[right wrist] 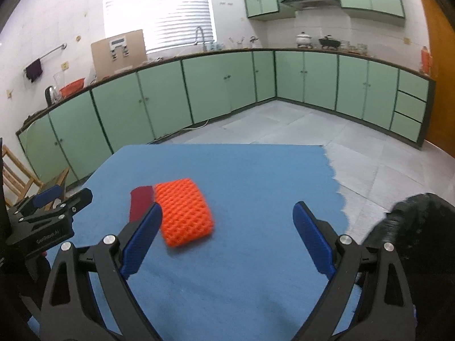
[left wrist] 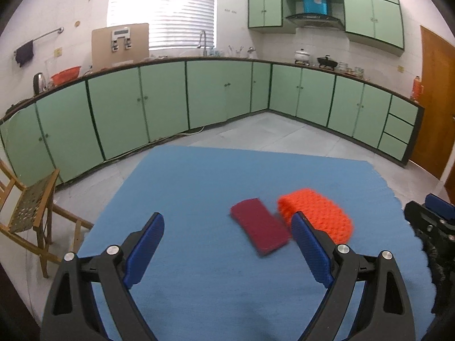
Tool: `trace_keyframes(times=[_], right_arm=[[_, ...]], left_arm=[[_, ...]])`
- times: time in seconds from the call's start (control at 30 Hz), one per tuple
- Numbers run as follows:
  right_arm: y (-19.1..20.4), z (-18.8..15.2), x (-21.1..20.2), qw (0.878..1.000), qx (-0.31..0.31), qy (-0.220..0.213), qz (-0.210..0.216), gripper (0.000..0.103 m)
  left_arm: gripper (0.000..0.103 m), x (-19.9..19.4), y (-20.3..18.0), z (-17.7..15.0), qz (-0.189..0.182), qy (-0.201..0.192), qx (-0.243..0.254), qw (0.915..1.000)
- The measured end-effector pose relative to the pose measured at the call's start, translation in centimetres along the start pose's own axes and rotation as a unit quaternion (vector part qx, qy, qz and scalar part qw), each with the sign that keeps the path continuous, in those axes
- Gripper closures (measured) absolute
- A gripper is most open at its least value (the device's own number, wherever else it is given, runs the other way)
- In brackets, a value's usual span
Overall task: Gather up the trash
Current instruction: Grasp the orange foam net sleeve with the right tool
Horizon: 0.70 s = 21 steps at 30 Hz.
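Note:
A dark red flat pad (left wrist: 260,230) lies on the blue tablecloth (left wrist: 199,187), with an orange foam net sleeve (left wrist: 318,213) just to its right. My left gripper (left wrist: 227,224) is open above the cloth, nothing between its fingers; the red pad lies ahead, near the right finger. In the right wrist view the orange net sleeve (right wrist: 184,213) sits ahead left, beside the red pad (right wrist: 139,201), which is partly hidden by the left finger. My right gripper (right wrist: 227,218) is open and holds nothing. The left gripper's body shows at the far left.
A black trash bag (right wrist: 418,227) bulges at the table's right side. A wooden chair (left wrist: 31,210) stands left of the table. Green cabinets (left wrist: 199,96) line the walls beyond a grey tiled floor. The tablecloth (right wrist: 241,170) has a ragged right edge.

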State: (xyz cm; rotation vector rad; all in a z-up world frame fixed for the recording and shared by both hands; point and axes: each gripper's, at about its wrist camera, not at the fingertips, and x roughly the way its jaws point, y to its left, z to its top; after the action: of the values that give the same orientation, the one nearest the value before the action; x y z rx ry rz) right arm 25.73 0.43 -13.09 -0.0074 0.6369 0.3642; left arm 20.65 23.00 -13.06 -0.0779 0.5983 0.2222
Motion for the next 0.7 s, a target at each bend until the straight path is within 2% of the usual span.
trace_keyframes(times=[0.23, 0.53, 0.6, 0.7], right_arm=[[2.5, -0.2, 4.8, 0.999, -0.012, 0.032, 0.008, 0.013], [3.3, -1.1, 8.7, 0.996, -0.024, 0.086, 0.017, 0.013], [3.5, -1.2, 9.2, 0.994, -0.029, 0.098, 0.028, 0.025], [3.9, -1.2, 9.6, 0.992, -0.036, 0.111, 0.043, 0.037]], left_arm=[[0.014, 1.5, 1.6, -0.5, 0.012, 0.012, -0.008, 0.9998], [0.014, 3.2, 2.7, -0.9, 0.016, 0.027, -0.018, 0.9993], [0.014, 3.4, 2.8, -1.1, 0.016, 0.031, -0.022, 0.9992], [0.014, 3.8, 2.8, -1.4, 0.016, 0.036, -0.025, 0.9989]])
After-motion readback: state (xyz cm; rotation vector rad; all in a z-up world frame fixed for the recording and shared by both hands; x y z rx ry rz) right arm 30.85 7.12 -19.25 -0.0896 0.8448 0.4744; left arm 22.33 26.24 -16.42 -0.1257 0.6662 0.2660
